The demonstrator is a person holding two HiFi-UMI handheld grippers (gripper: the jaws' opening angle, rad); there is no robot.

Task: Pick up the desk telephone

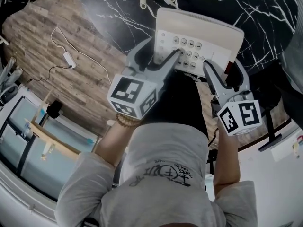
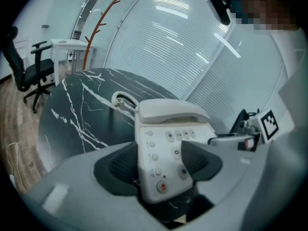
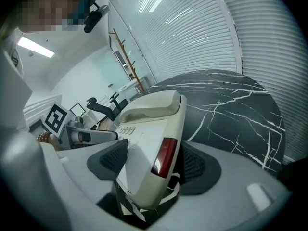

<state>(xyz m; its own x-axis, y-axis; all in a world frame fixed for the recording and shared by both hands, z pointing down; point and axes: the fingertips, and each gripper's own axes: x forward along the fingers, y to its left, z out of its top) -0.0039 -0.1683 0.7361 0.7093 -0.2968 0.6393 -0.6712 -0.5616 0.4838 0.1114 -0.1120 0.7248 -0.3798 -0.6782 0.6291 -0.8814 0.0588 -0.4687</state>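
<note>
The desk telephone (image 1: 203, 32) is cream-white, with its handset (image 2: 166, 110) in the cradle and a keypad on its face. It is above the near edge of a black marble table (image 1: 123, 13). My left gripper (image 1: 158, 56) is shut on the phone's left near corner, its dark pads pressing both sides of the body (image 2: 168, 129). My right gripper (image 1: 226, 74) is shut on the right near corner, beside a red panel (image 3: 164, 158) on the phone's side (image 3: 149, 129). I cannot tell whether the phone's far edge touches the table. A coiled cord (image 2: 122, 100) leaves its far left.
The round marble table (image 2: 82, 109) runs on beyond the phone. An office chair (image 2: 29, 76), a white side table (image 2: 67, 44) and a coat stand (image 2: 96, 32) stand behind it. A white cable with an adapter (image 1: 68, 58) lies on the wooden floor.
</note>
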